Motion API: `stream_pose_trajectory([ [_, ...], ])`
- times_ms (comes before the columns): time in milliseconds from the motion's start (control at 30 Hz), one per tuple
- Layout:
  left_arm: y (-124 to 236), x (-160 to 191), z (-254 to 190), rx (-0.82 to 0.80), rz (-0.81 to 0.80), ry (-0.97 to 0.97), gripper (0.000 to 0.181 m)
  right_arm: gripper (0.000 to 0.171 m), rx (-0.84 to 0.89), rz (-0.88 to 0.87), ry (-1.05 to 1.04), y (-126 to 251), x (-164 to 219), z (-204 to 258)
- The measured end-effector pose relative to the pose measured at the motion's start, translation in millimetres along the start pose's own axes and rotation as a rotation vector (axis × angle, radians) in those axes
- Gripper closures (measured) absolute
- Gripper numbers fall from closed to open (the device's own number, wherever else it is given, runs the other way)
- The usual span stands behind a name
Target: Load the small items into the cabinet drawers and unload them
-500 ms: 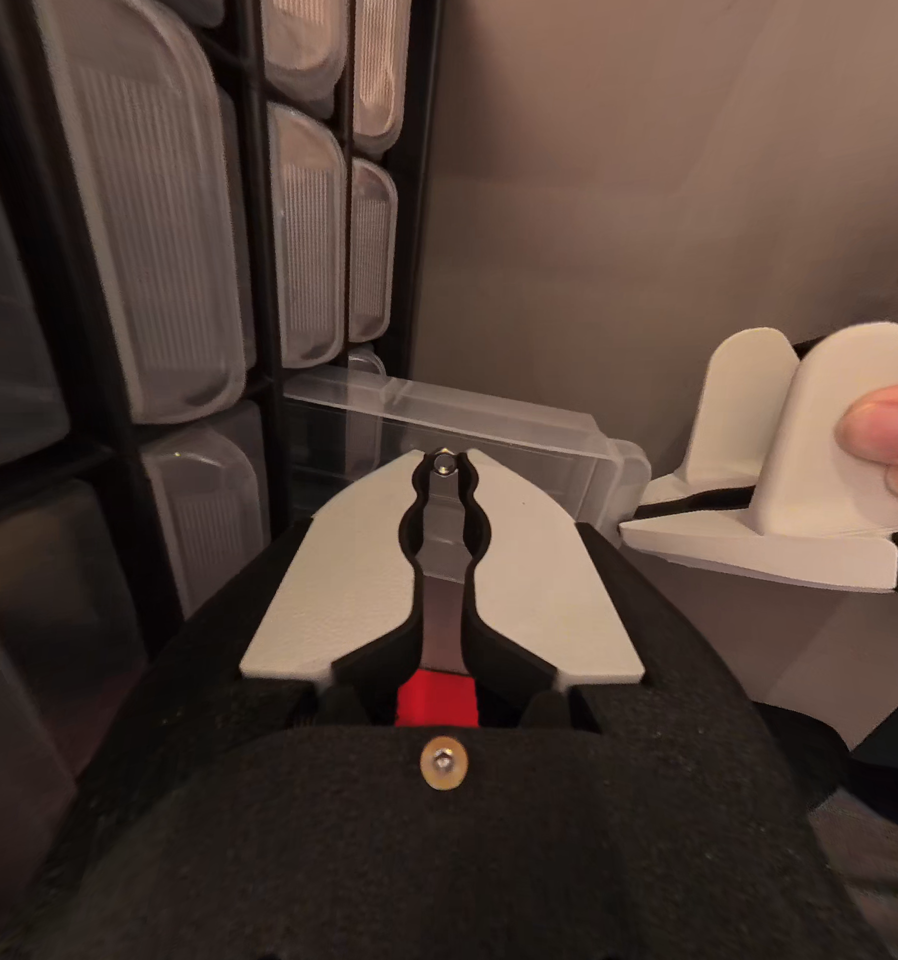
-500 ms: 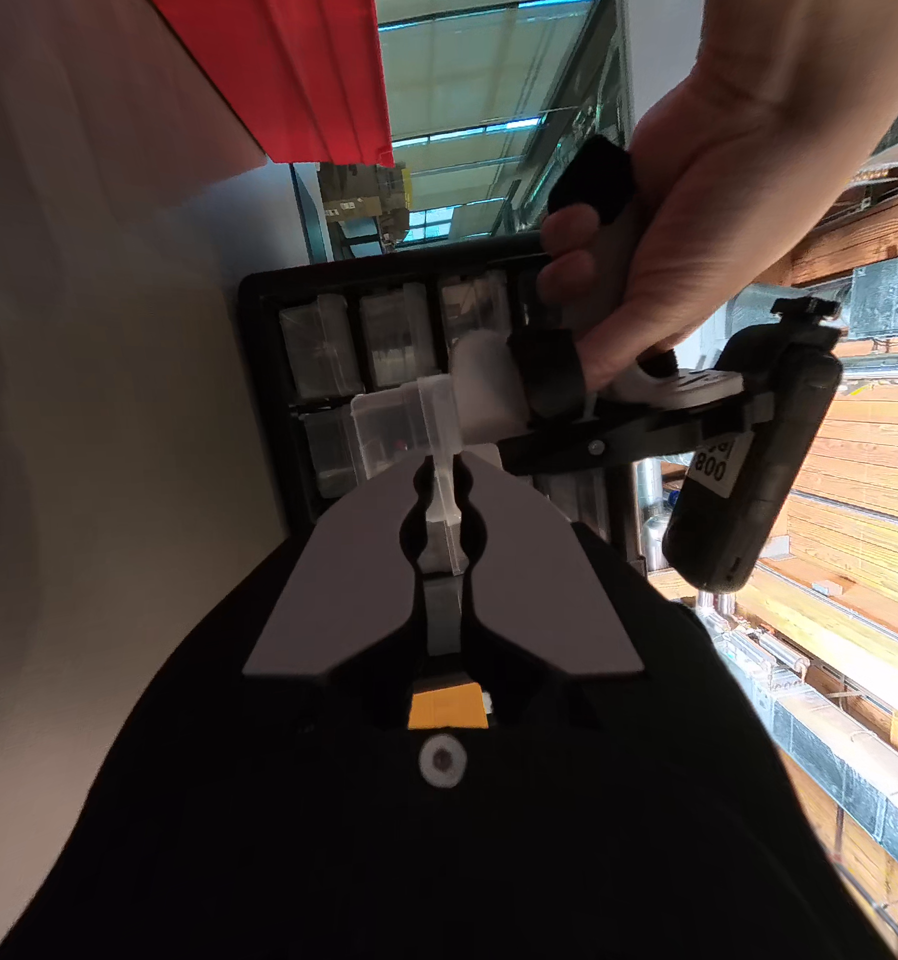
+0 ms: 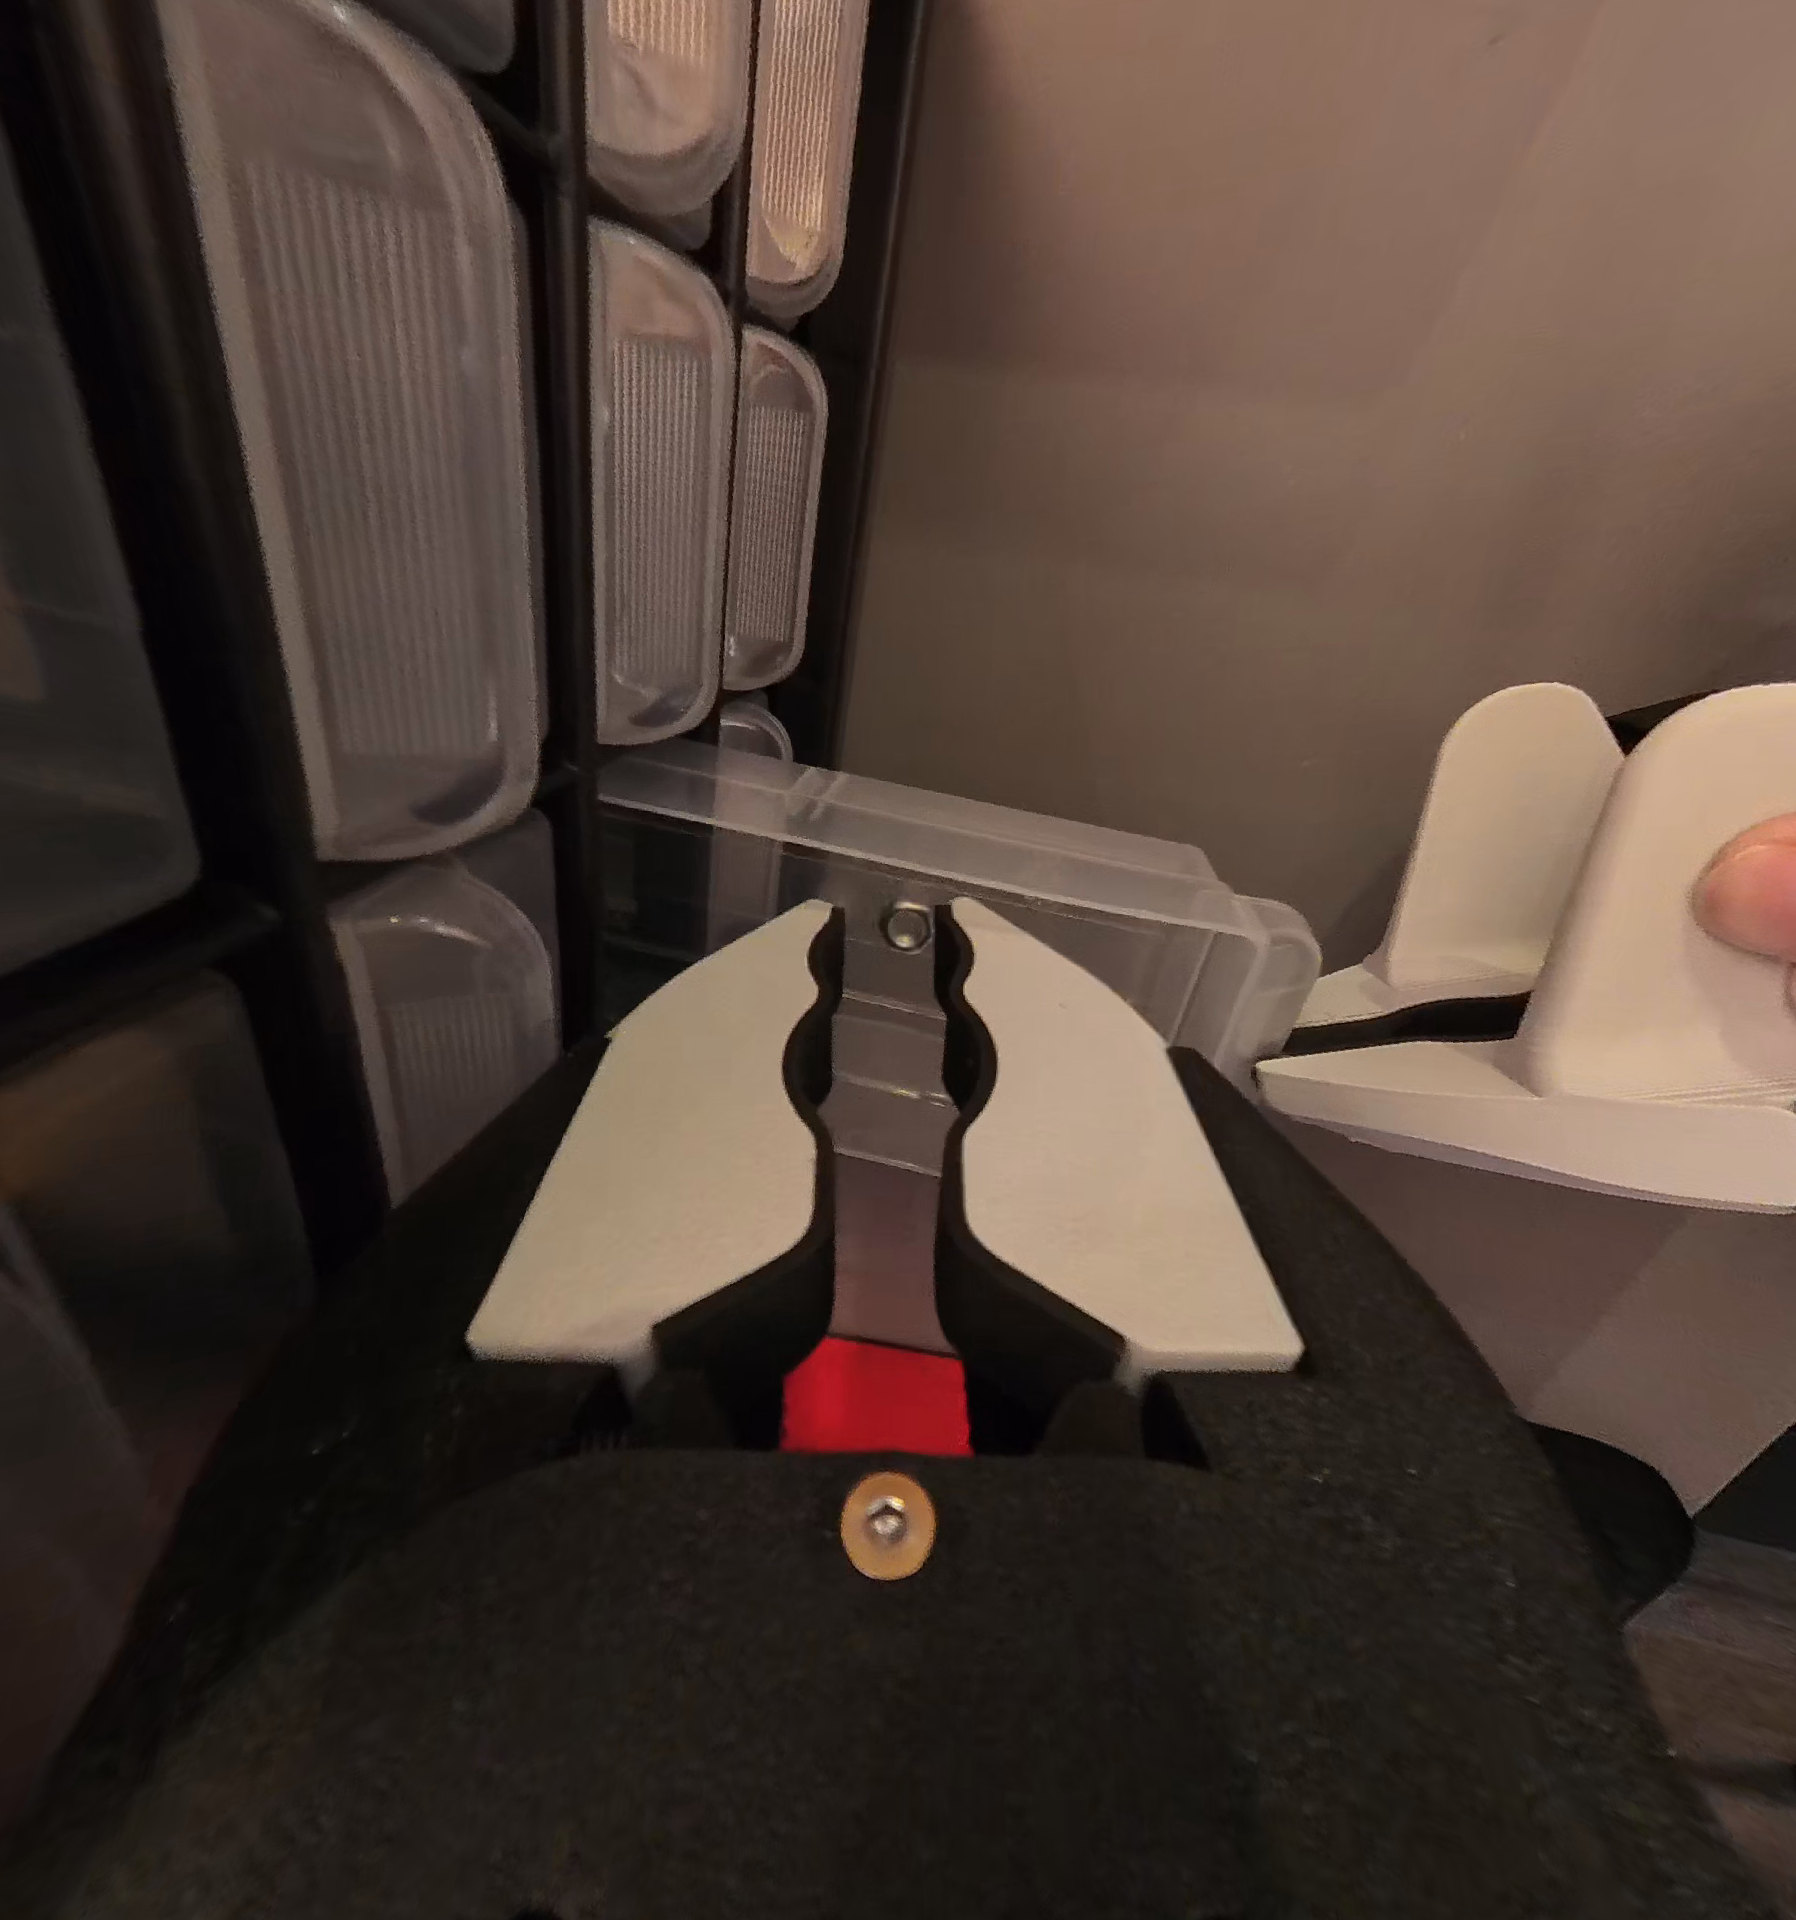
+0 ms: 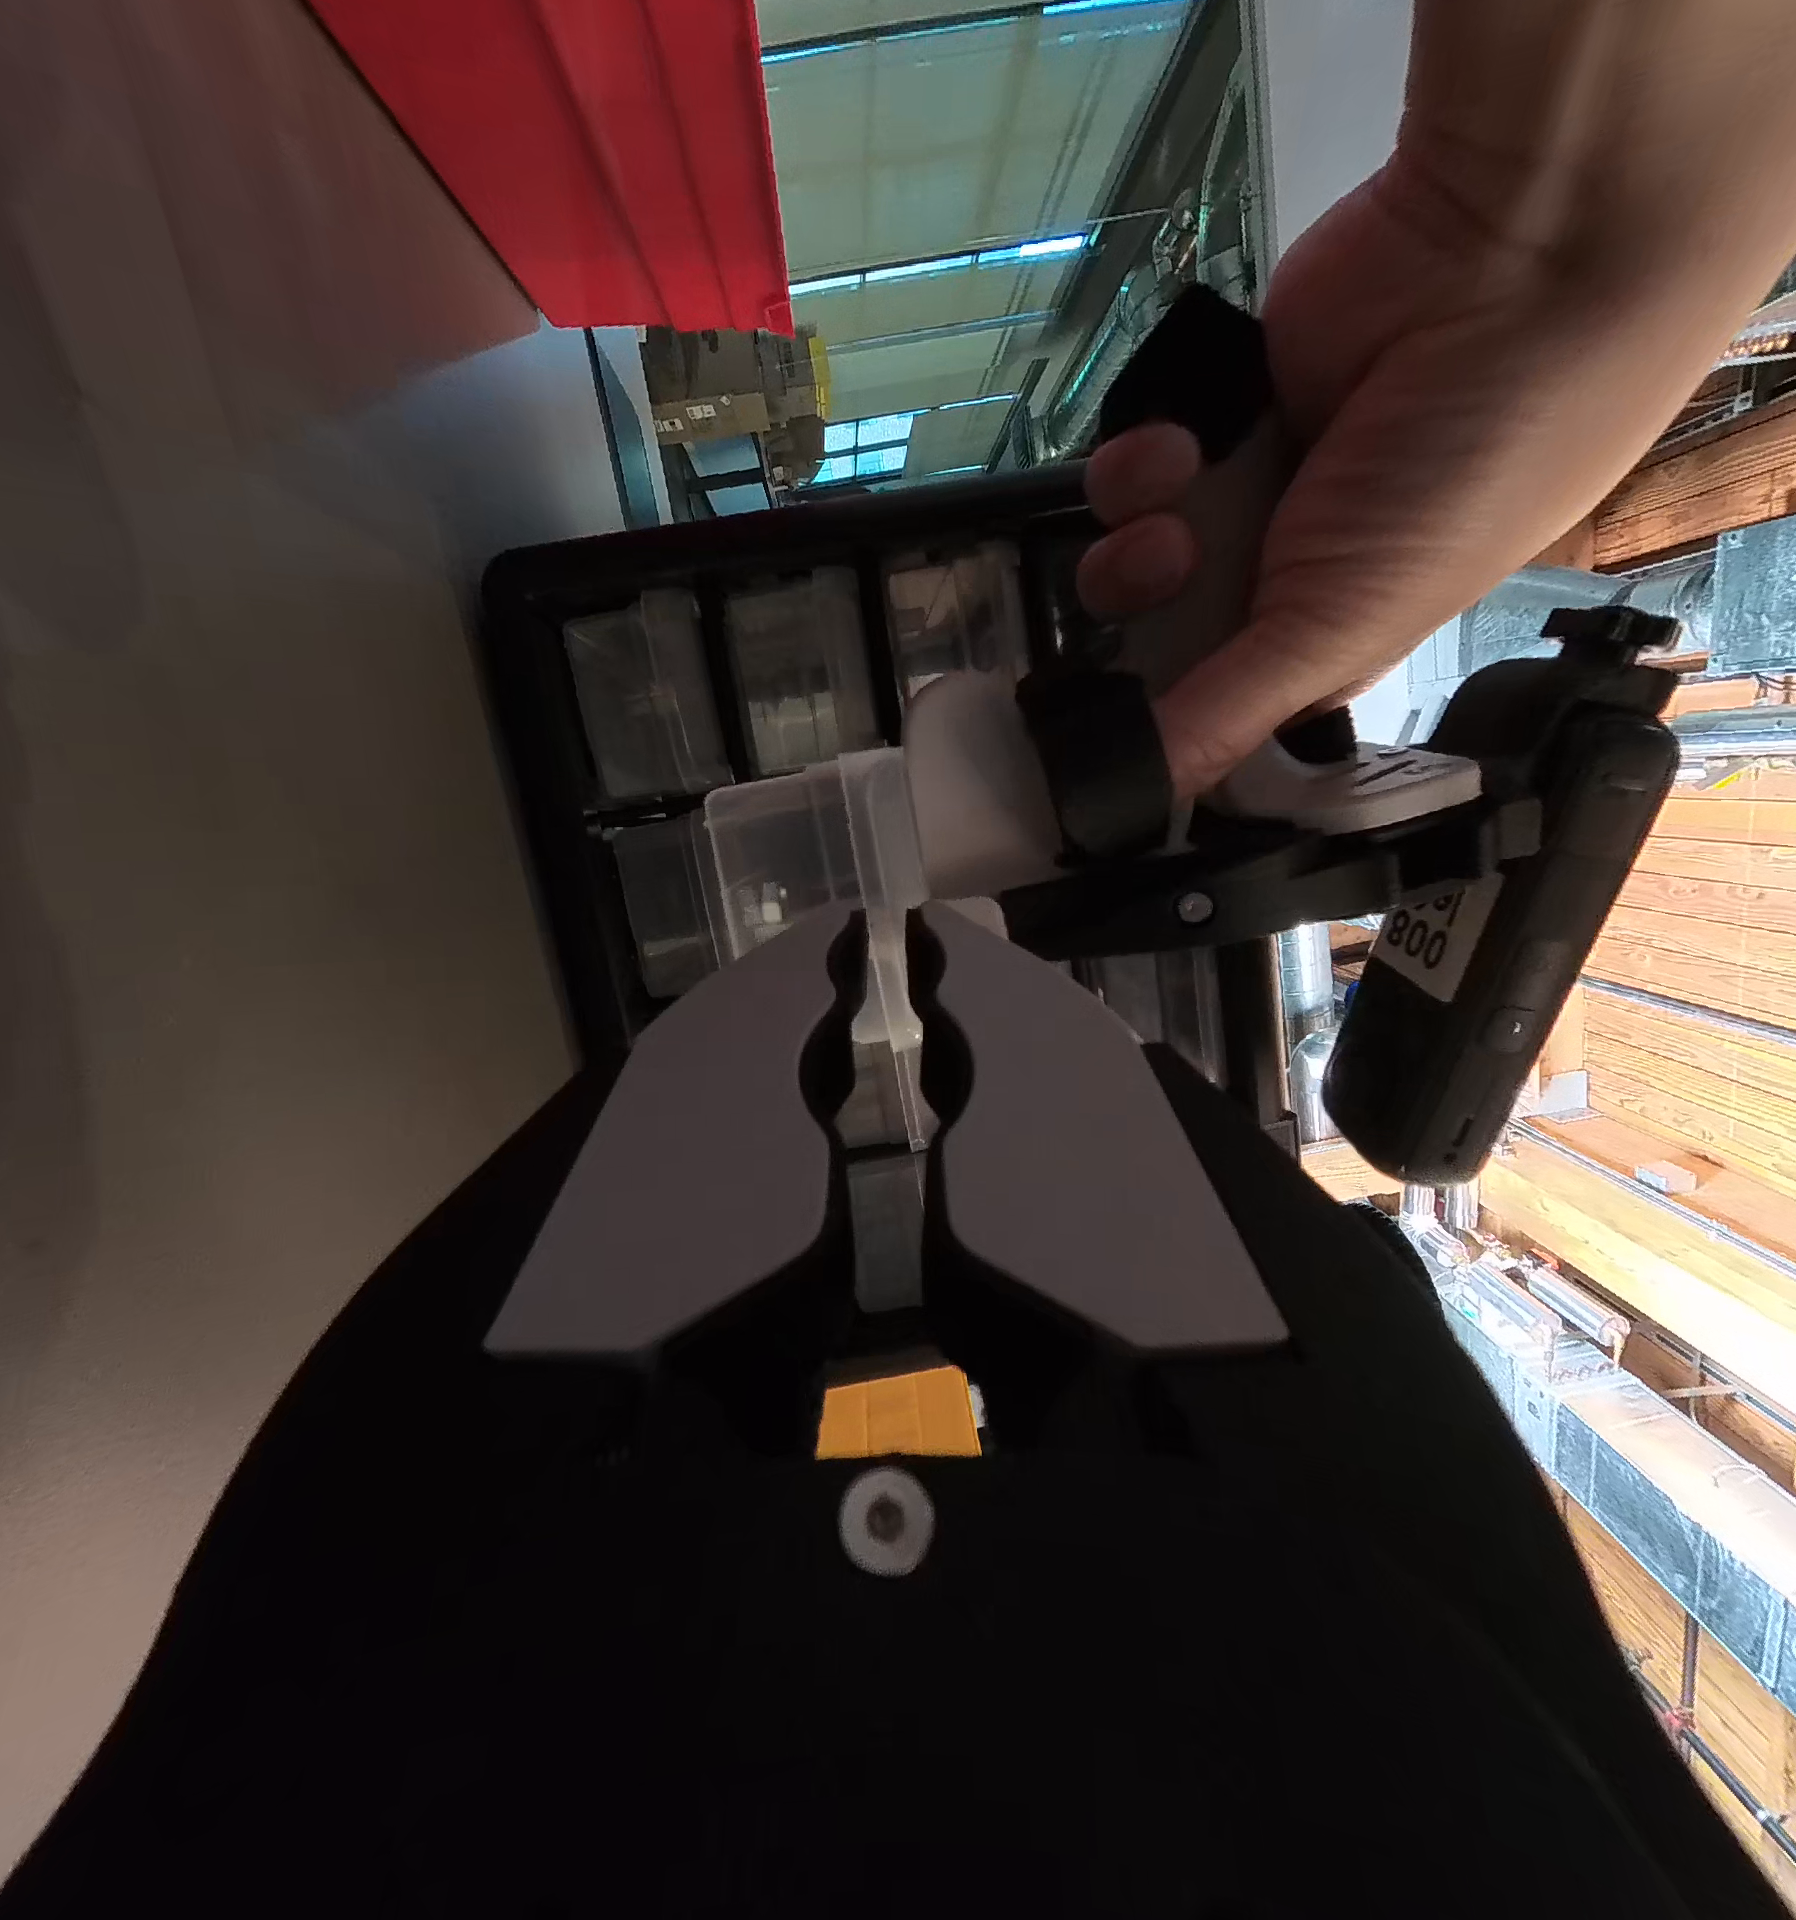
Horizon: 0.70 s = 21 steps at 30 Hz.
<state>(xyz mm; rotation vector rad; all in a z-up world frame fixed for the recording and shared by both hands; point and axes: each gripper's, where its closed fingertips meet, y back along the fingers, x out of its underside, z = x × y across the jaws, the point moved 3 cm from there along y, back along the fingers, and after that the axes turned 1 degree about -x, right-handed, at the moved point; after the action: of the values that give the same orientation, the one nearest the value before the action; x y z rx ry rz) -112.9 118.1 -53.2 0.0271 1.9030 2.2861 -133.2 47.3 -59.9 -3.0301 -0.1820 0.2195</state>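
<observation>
A black cabinet holds rows of clear drawers. One clear drawer is pulled out of it. My left gripper points into this drawer with its jaws a narrow gap apart. A small metal item shows between the tips and does not fill the gap. My right gripper is shut on the drawer's clear front tab. It also shows in the left wrist view, at the drawer's front. In the right wrist view a hand holds the left gripper at the drawer.
The other drawers are shut in the cabinet frame, close to the left gripper's left side. A plain beige surface lies beyond the drawer. A red sheet and wooden boards lie far off. Across from one pair of fingers to the other is roughly 6 cm.
My left gripper's jaws have parted slightly, so the small metal item is no longer pinched between the tips. The drawer and my right gripper have barely moved.
</observation>
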Motion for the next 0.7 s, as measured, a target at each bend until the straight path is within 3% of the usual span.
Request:
stream_pose_trajectory([
  [133, 10.8, -0.8, -0.4, -0.014, -0.037, 0.009, 0.161, 0.163, -0.002, 0.003, -0.008, -0.3, 0.3, -0.5],
  [300, 55.2, 16.8, -1.5, -0.085, -0.196, 0.071, 0.16, 0.163, -0.014, 0.003, -0.01, -1.5, 0.5, 1.1],
  [500, 94.5, 96.7, 8.0, -0.254, -0.262, 0.244, 0.16, 0.163, -0.023, 0.013, -0.016, -12.9, 4.2, -0.4],
  [700, 90.4, 175.2, 6.0, -0.271, -0.274, 0.43, 0.16, 0.163, -0.05, 0.064, -0.041, -37.6, 18.9, -2.4],
])
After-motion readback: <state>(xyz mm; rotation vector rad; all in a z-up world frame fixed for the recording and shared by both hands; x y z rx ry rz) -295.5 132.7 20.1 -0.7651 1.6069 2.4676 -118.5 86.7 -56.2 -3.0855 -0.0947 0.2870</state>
